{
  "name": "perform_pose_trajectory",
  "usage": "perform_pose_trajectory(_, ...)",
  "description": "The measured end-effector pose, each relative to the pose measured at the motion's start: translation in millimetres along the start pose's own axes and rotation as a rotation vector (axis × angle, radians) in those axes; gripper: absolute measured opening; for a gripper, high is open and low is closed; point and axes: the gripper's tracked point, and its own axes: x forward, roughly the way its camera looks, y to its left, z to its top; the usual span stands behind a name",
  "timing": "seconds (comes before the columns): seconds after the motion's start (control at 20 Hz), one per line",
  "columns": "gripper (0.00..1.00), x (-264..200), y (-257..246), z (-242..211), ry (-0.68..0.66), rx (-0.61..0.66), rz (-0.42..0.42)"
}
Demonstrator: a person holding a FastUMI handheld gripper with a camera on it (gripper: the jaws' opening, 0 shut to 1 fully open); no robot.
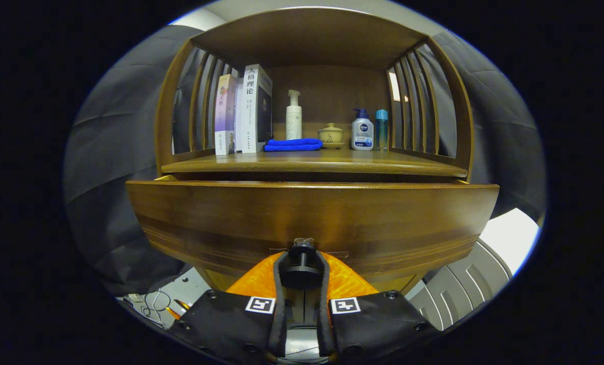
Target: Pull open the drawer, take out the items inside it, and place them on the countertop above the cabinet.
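The tool (302,266) is closed around the dark knob (302,256) at the lower middle of the drawer (312,223), one finger pressing on each side of the knob's stem, with the round cap of the knob sitting between the fingertips. The drawer front rises directly ahead of the tool as a broad wooden panel, and it stands forward of the cabinet body, with a dark gap showing between its top edge and the ledge above; what lies inside the drawer cannot be seen from here. Above and beyond the tool, the surface (312,163) on top of the cabinet carries a row of things under a wooden hood with slatted sides. Off to the left stand two upright books (243,111), touching each other. Just beside them, nearer the middle, a folded blue cloth (293,145) lies flat, and behind it stands a tall white pump bottle (294,117). Straight above the tool sits a small lidded pot (330,135) on a saucer. To the right of that stands a white bottle with a blue pump (362,133), and just beside it a slim blue bottle (381,130). Grey cloth hangs on both sides of the cabinet.
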Motion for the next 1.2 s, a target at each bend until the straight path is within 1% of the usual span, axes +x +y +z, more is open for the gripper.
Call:
perform_pose_trajectory(0.25, 0.26, -25, 2, -10, 0.006, 0.020, 0.003)
perform_pose_trajectory(0.5, 0.26, -47, 4, -21, 0.018, -0.009, 0.029)
perform_pose_trajectory(1.2, 0.26, -84, 7, -37, 0.043, -0.018, 0.075)
